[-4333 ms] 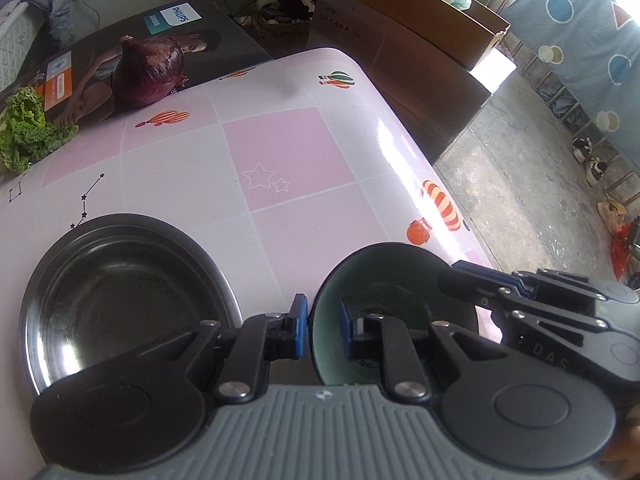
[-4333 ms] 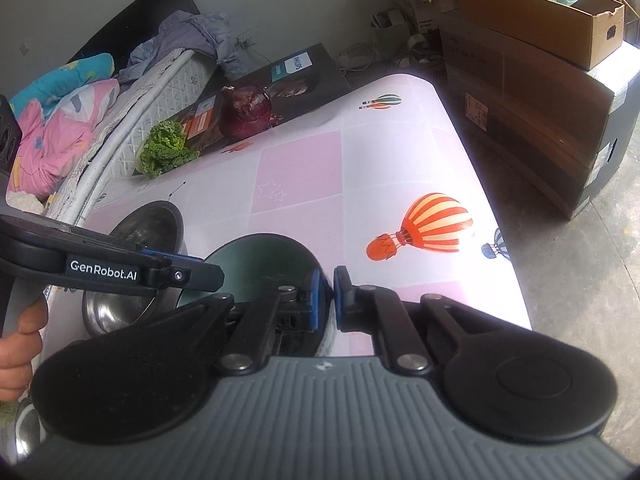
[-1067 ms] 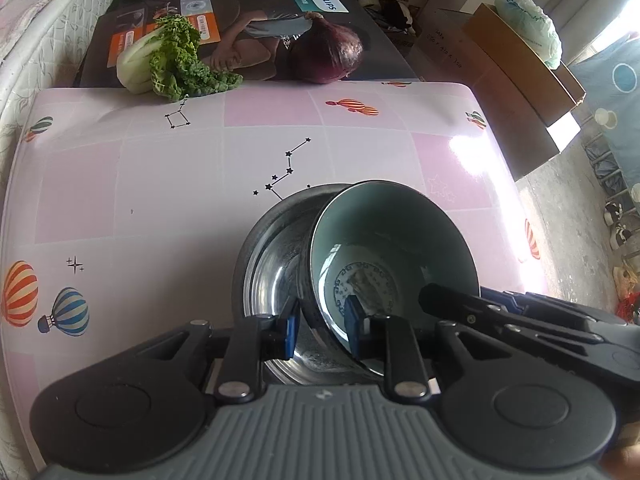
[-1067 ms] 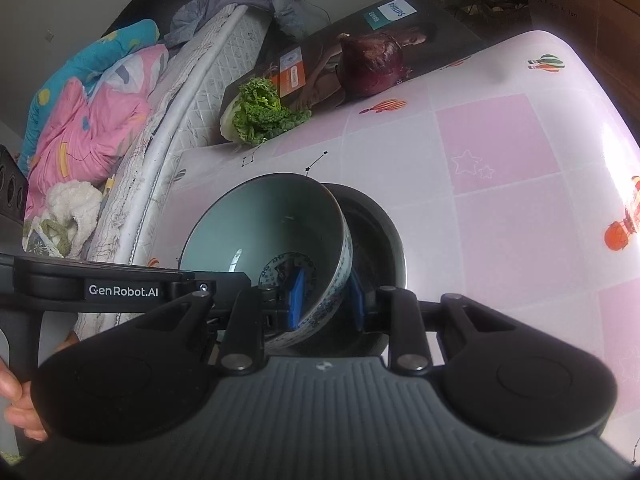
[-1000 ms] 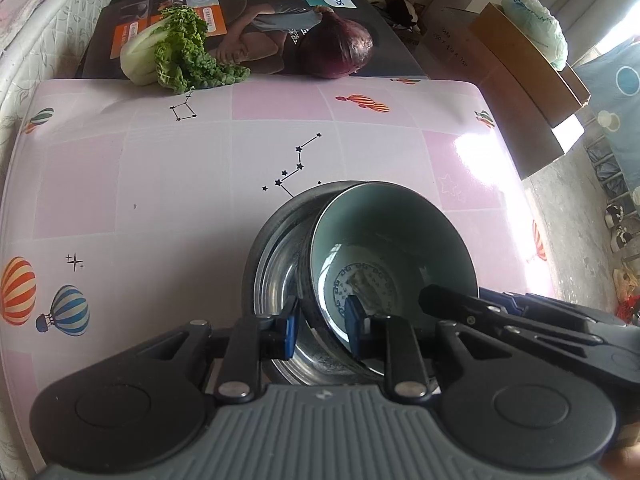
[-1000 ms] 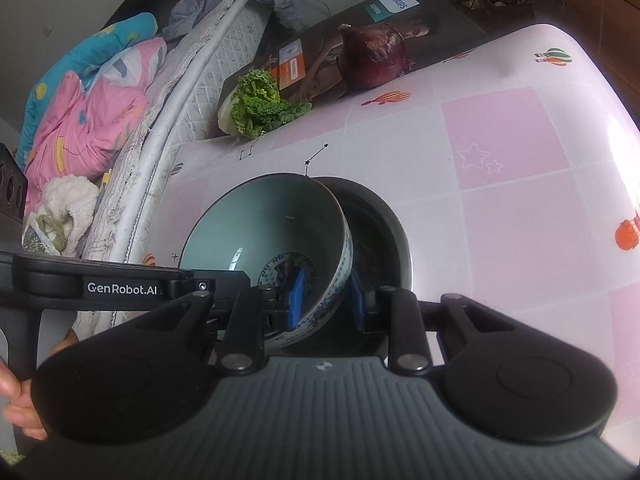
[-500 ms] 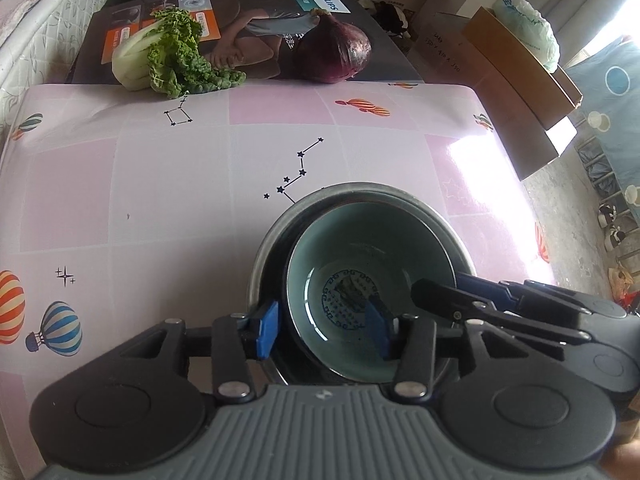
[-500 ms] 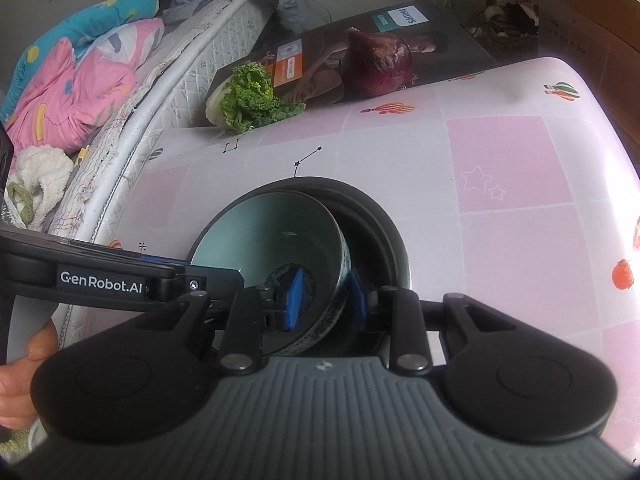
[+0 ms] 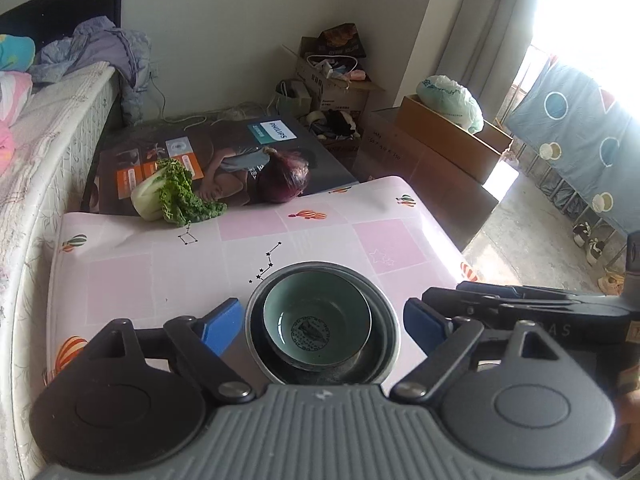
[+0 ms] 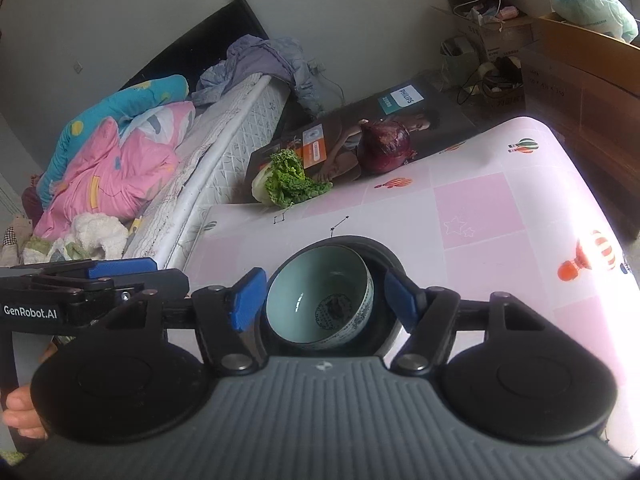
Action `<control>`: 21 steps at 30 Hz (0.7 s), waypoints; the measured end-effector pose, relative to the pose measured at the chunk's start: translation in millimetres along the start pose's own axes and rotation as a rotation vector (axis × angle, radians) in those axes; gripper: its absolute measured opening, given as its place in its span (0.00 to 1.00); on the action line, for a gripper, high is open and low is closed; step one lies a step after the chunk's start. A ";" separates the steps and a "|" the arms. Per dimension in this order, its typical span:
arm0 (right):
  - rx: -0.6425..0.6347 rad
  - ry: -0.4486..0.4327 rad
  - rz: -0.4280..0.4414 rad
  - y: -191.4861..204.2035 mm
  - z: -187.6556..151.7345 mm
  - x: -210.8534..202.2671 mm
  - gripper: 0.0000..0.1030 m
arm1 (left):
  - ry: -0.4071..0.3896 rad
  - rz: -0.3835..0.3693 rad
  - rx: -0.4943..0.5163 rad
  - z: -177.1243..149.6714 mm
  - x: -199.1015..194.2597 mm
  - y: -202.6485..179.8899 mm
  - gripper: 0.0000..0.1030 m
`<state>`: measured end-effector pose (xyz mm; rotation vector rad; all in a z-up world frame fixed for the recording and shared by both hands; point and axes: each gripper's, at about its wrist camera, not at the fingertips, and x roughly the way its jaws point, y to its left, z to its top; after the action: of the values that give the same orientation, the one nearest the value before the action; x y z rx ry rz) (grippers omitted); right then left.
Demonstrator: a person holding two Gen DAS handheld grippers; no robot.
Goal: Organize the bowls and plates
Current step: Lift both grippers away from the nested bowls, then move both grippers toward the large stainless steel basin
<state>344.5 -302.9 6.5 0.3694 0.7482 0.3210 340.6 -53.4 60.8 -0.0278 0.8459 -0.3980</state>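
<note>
The ceramic bowl (image 9: 316,330) sits nested inside the steel bowl (image 9: 386,312) – directly ahead of and below both the left gripper (image 9: 322,322) and right gripper (image 10: 322,296), whose empty jaws are opening, neither nearer.

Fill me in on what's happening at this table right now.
A person is tidying dishes with a hand-held claw in each hand. The green bowl now sits nested inside the metal bowl on the pink table. Neither claw holds anything: the left claw and right claw both have their jaws opening, with the stacked bowls in view below the gap and not touched. A lettuce and a red onion lie at the table's far edge.
</note>
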 end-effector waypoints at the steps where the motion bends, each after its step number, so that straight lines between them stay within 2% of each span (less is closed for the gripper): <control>1: -0.013 -0.020 -0.004 2.6 -3.3 -14.3 0.76 | -0.020 -0.012 0.006 -5.7 -14.2 -2.6 0.90; 4: -0.080 -0.090 -0.043 11.9 -20.2 -66.6 0.83 | -0.069 -0.054 0.010 -32.9 -55.5 -7.3 0.91; 8: -0.162 -0.159 -0.131 23.2 -54.5 -125.9 0.99 | -0.112 -0.044 0.035 -84.0 -95.0 -12.6 0.94; 13: -0.250 -0.217 -0.244 39.5 -106.5 -180.9 0.99 | -0.101 0.025 0.083 -157.2 -126.2 -13.8 0.94; 17: -0.233 -0.253 -0.242 50.0 -147.2 -206.7 0.99 | -0.122 0.076 -0.019 -205.4 -147.7 3.6 0.94; 21: -0.180 -0.250 -0.181 63.1 -183.6 -213.7 0.99 | -0.152 0.121 -0.138 -247.1 -167.1 23.4 0.94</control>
<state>57.6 -295.7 37.7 0.1656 0.4986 0.1657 68.0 60.0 12.5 -0.1328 0.7196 -0.2201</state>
